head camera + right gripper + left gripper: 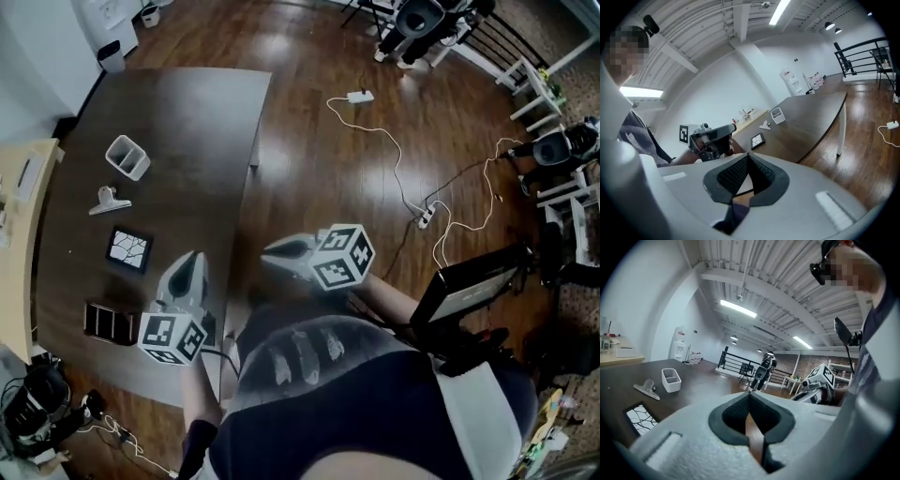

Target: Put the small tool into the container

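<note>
The white two-compartment container [127, 157] stands on the dark table [187, 122], toward its far left. A small metal clip [110, 200] lies just in front of it. Both show again in the left gripper view, container [671, 379] and clip [647, 389], and small in the right gripper view, container [776, 114] and clip [765, 125]. My left gripper [195, 255] hovers over the table's near part, shut and empty. My right gripper [269, 251] is past the table's right edge, over the floor, also shut with nothing in it.
A black-framed tile with a crack pattern [128, 248] and a dark block [111, 322] lie on the table near the left gripper. A light wooden counter [21, 187] runs along the left. Cables and a power strip [424, 217] trail over the wooden floor at right.
</note>
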Tool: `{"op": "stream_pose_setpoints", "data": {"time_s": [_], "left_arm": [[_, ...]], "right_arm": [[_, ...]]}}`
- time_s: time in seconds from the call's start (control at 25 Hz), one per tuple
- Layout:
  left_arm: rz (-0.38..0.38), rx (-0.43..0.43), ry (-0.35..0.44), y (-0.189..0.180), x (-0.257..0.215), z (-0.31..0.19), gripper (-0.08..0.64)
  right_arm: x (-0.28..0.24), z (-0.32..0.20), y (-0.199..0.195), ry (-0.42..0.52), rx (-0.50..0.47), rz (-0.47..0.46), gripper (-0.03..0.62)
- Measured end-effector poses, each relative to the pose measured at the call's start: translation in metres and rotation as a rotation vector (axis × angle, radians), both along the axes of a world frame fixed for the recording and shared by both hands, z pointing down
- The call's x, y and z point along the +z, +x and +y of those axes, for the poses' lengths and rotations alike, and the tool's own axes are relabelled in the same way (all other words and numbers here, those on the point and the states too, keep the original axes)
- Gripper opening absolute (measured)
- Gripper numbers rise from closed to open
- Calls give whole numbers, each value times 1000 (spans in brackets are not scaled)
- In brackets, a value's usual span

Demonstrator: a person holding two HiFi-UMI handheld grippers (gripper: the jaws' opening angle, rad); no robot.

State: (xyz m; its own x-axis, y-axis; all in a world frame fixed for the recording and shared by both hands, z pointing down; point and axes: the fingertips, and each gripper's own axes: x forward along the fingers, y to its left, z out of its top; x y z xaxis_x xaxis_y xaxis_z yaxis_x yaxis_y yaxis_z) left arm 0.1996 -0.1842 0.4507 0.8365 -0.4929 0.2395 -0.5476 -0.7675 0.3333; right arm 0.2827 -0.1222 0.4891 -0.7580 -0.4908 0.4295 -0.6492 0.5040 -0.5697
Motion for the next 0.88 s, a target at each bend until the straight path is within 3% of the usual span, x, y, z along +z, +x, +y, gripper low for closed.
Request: {"op": "stream_pose_setpoints", "data": {"time_s": [0.2,0.36,0.48,0.56,0.68,0.88], "left_arm": [[12,-39,-17,-11,-4,-24,-3],[22,-144,-20,-15,-10,-31,-3],[-6,-206,-29,-6,-2,-53,-3],[-35,-275,-21,-2,4,-81,-3],[-81,-424,-37,3,11,-116,-3],[-216,-625,-31,4,8,-159,-3]], "right_arm": [[-1,-33,-19,-32,-76,8,0],[5,-55,-26,-75,-198,-45,0],[5,-82,-9,-53,-257,-73,0],[5,-108,6,-23,-301,-87,0],[6,-131,28,20,-440,-90,0],[14,-137,52,-24,-635,-149,0]]}}
